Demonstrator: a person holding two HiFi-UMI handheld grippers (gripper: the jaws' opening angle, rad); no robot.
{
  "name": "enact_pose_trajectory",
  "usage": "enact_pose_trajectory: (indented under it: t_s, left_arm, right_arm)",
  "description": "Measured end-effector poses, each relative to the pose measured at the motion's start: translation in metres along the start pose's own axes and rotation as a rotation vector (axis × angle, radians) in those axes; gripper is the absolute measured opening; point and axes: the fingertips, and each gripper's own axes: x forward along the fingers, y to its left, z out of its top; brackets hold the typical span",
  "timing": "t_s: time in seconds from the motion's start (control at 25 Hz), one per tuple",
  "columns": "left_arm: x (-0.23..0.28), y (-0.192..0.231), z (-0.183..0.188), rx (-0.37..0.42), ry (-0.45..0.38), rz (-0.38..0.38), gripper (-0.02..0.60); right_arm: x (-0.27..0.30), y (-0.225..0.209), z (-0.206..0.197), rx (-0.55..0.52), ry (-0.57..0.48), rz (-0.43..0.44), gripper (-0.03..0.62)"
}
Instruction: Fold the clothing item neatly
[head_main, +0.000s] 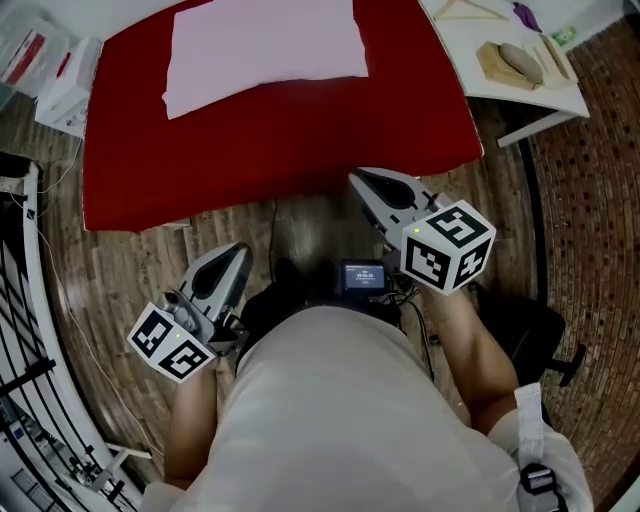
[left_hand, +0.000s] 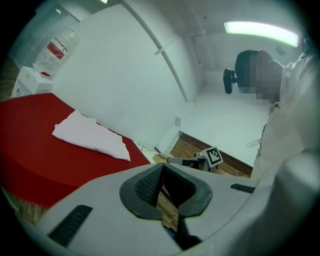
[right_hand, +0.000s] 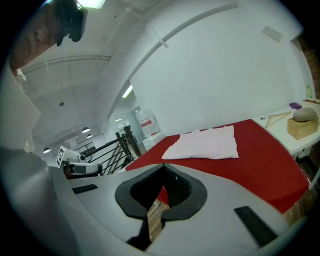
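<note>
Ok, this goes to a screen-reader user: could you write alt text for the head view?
A folded pale pink garment lies on a red table, seen from above. Nearer the camera, the person holds the left gripper and right gripper shut and empty, by the table's front edge. A white side table stands at upper right.

The garment (head_main: 265, 50) lies folded on the far part of the table (head_main: 280, 150), about midway across and well back from the near edge. Both grippers are on the near side, close to the person's body. The left gripper (head_main: 238, 255) is over the floor (head_main: 120, 270) before the table's left half, and the right gripper (head_main: 362, 182) is at the near edge, further right. A second table (head_main: 470, 75) stands to the right, carrying a block (head_main: 500, 68). A box (head_main: 65, 95) sits beside the left end.
</note>
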Motion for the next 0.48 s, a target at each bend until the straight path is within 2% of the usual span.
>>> enact_pose_trajectory:
  t_s: [0.48]
  left_arm:
    - [-0.005,-0.013,0.006,0.030,0.057,-0.081,0.005]
  right_arm:
    - [-0.010,0.016,0.003,-0.015,-0.010,-0.054,0.012]
